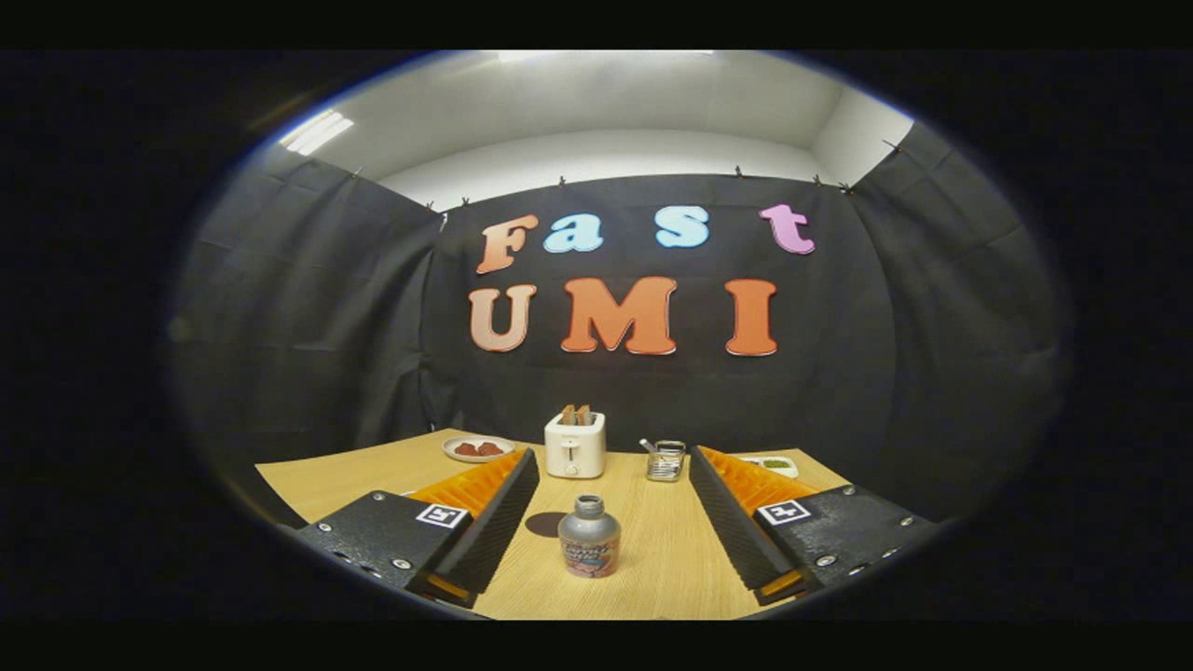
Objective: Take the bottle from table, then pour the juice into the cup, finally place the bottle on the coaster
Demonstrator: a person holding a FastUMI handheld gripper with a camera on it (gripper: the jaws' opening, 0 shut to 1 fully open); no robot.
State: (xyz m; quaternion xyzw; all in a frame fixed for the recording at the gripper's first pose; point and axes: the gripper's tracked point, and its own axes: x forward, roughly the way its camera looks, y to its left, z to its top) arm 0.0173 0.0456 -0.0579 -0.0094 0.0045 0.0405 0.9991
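Wooden table point(652, 578) lies under the gripper point(606, 522), whose jaws are wide and hold nothing. Between the fingers stands the bottle point(589, 538), upright, cap off. It looks small, light and maybe slippery, so grab its round belly, gently, and keep it level. Just left of it sits a dark round coaster point(545, 524). Beyond are a toaster point(575, 445), a plate point(477, 449), and perhaps the cup point(665, 461).

pale wood-grain table point(652, 559); silver-grey bottle point(589, 537) with a red and blue label; dark round coaster point(545, 523); white toaster point(575, 445) holding brown toast; far left white plate point(477, 449) with red pieces; far right white dish point(775, 464) with green bits; clear cup point(665, 461)
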